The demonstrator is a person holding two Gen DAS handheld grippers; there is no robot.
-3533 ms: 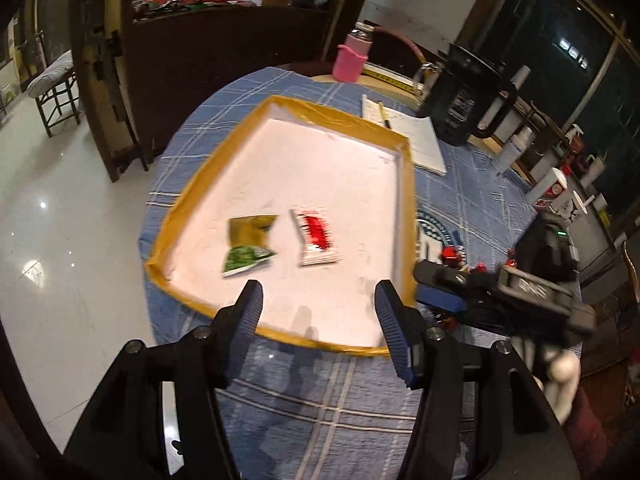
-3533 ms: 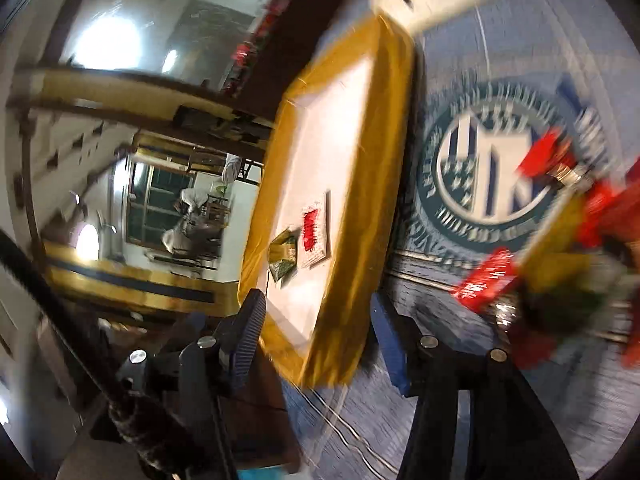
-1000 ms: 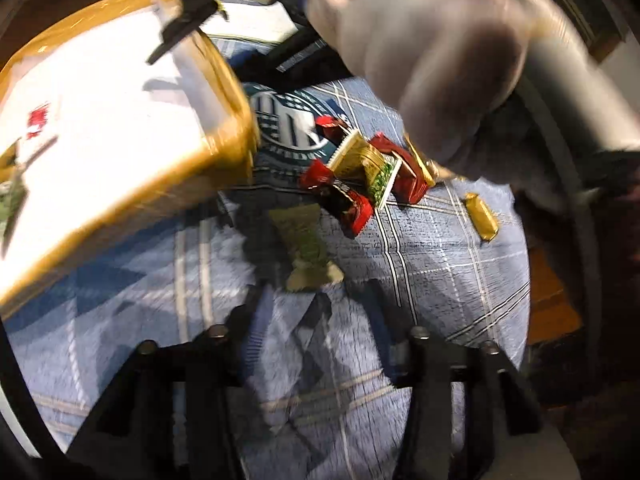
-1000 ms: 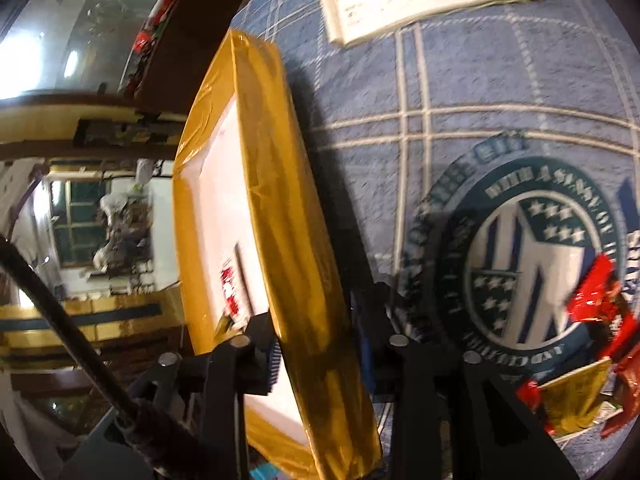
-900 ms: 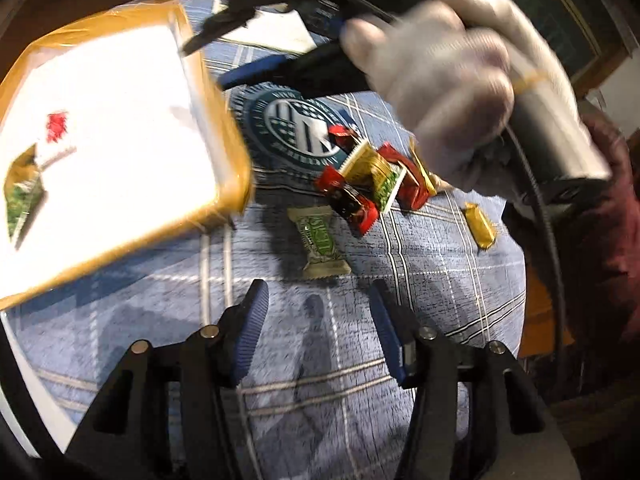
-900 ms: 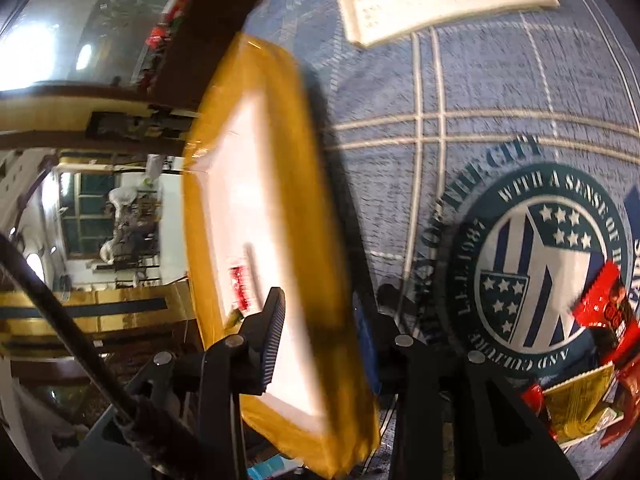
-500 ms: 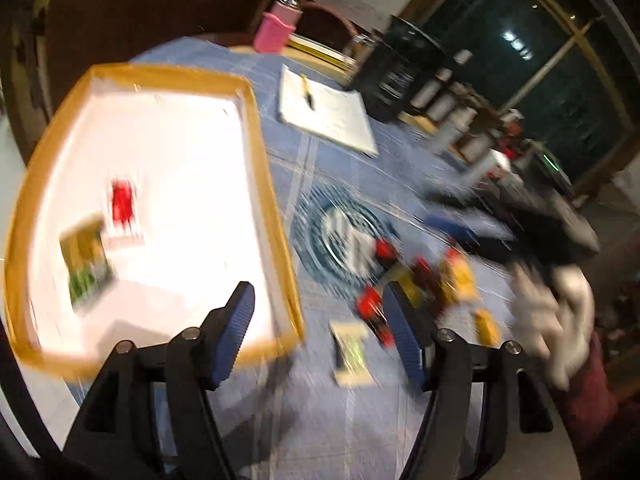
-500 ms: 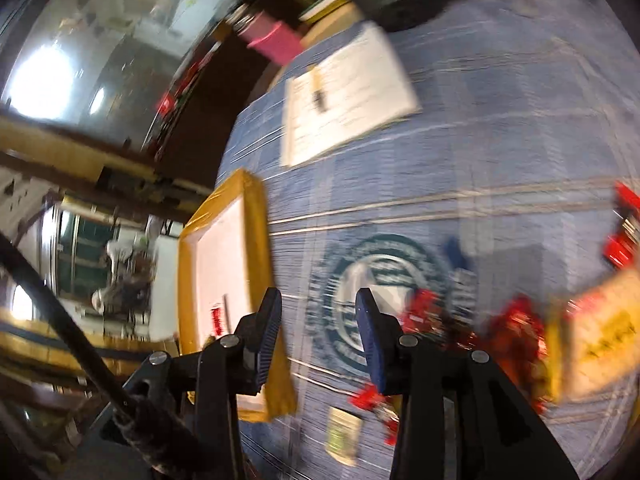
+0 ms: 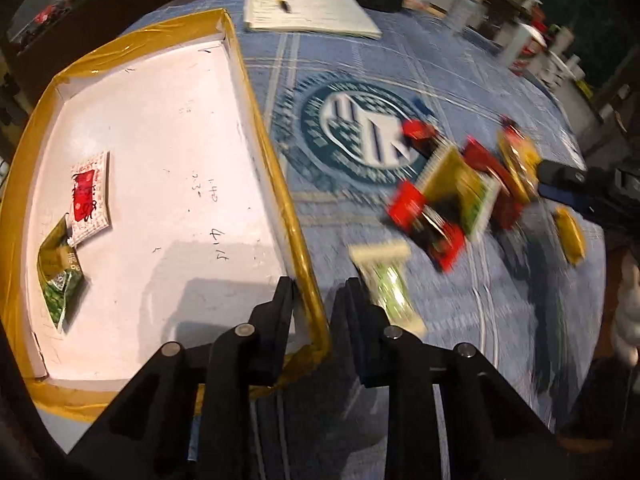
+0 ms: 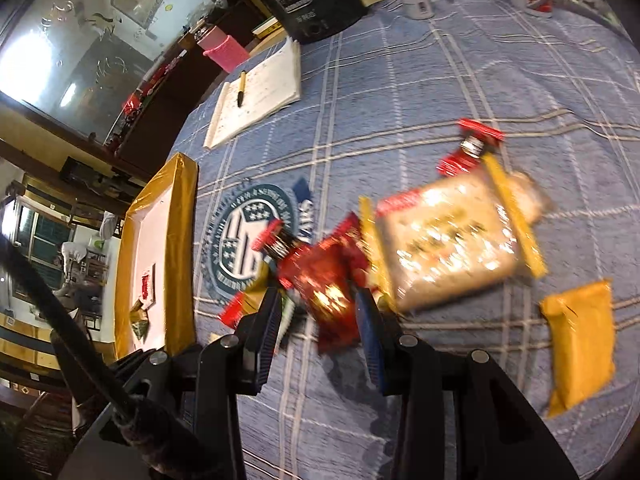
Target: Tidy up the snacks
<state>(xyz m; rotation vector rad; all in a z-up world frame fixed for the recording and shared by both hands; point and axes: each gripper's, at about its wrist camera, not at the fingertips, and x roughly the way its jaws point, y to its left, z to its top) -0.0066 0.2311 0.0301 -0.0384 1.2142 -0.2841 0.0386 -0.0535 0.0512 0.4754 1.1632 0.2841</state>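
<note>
- Straddling the tray's (image 9: pixel 256 120) near-right rim, the left gripper (image 9: pixel 316 300) has one finger inside the tray and one outside; its jaws stand narrowly parted, and whether they actually press the rim I cannot tell. Steadying the tray while snacks come over seems the likely purpose.
- Inside the tray, toward its left wall, lie a white-and-red packet (image 9: pixel 90 196) and a green packet (image 9: pixel 60 268), touching at a corner: apparently the start of the sorted group.
- Right of the tray, on the blue plaid cloth (image 10: pixel 440 80), the unsorted heap waits: a dark red packet (image 10: pixel 332 292), a large pale bag with yellow ends (image 10: pixel 452 248), and a yellow pouch (image 10: pixel 580 340) farther right, apart from the rest.
- A green-and-white bar (image 9: pixel 386 280) lies just right of the tray's corner.
- Angled down over the heap, the right gripper (image 10: pixel 320 320) is spread wide with the dark red packet between its fingers, not yet pinched; that looks like the next pick.
</note>
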